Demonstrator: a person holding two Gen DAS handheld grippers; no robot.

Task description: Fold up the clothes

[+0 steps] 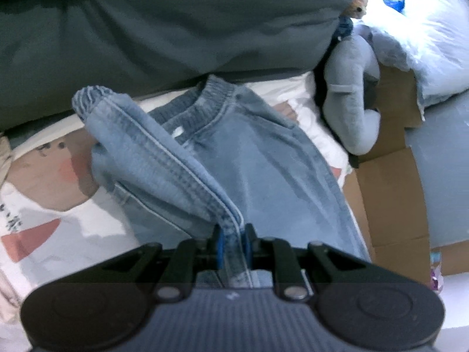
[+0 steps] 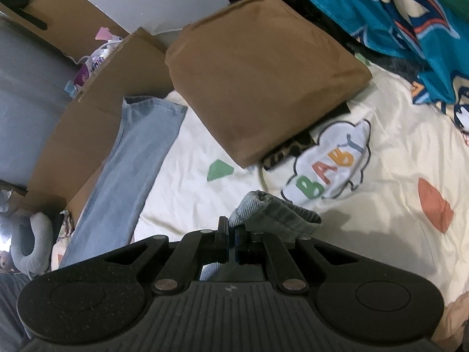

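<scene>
Left gripper (image 1: 233,236): fingers clamped on a stitched side seam of the jeans (image 1: 258,158), low centre of the left wrist view.
Right gripper (image 2: 231,239): fingers pressed together, pinching a ribbed denim edge (image 2: 272,208) just above them.
Jeans position: waistband at upper centre of the left view; one leg (image 2: 132,161) lies flat along the left of the right view, on the bedsheet (image 2: 366,234).
Doing it well: keep both pinches firm, carry the two edges evenly, lay seam over seam, and smooth before letting go.
Surroundings: brown folded cloth (image 2: 263,73) beyond; cardboard box (image 2: 96,111) at left.
Readable writing: "BABY" (image 2: 331,170) in coloured letters on the sheet.
</scene>
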